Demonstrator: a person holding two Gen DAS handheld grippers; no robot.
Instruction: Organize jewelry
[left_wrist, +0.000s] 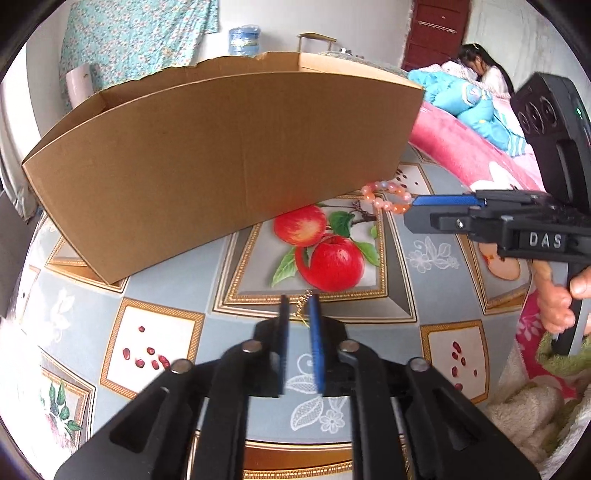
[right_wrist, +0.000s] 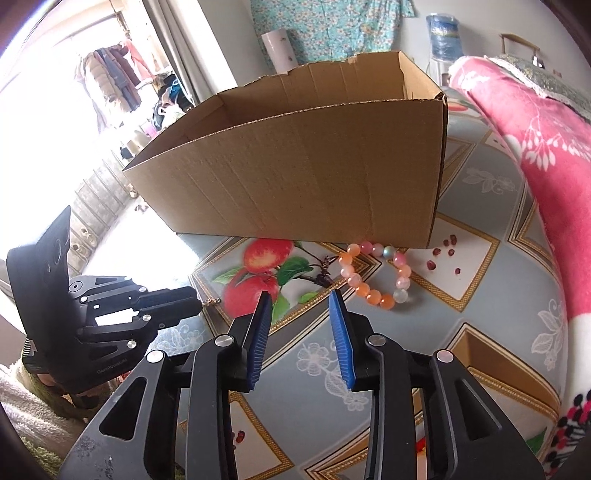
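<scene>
Fruit pictures cover the cloth (left_wrist: 177, 280) on the table, with red apples in gold frames. From the left wrist view, a big brown box (left_wrist: 221, 158) stands open on the far side of the table. The left claw (left_wrist: 298, 301) points down at the cloth near the table's close edge. Its two blue pads sit a little way apart. A thin gold chain (left_wrist: 306, 301) shows in the gap at the tips, but I cannot tell if the pads press on it. A bead bracelet (left_wrist: 388, 197) of pink and orange beads lies by the box's bottom right corner. The right claw (left_wrist: 415, 208) comes in from the right, its tip just beside the beads. A hand (left_wrist: 557, 299) holds its grip. A pink blanket (left_wrist: 465, 155) lies past the table's right edge.

From the right wrist view, the right claw (right_wrist: 301, 299) hangs over the cloth with its pads partly open and nothing between them. The bead bracelet (right_wrist: 376, 275) lies on the cloth just past its tips, close to the box (right_wrist: 295, 177). The left claw (right_wrist: 197, 304) sits off to the left, with a bit of gold chain (right_wrist: 212, 301) at its tip.
</scene>
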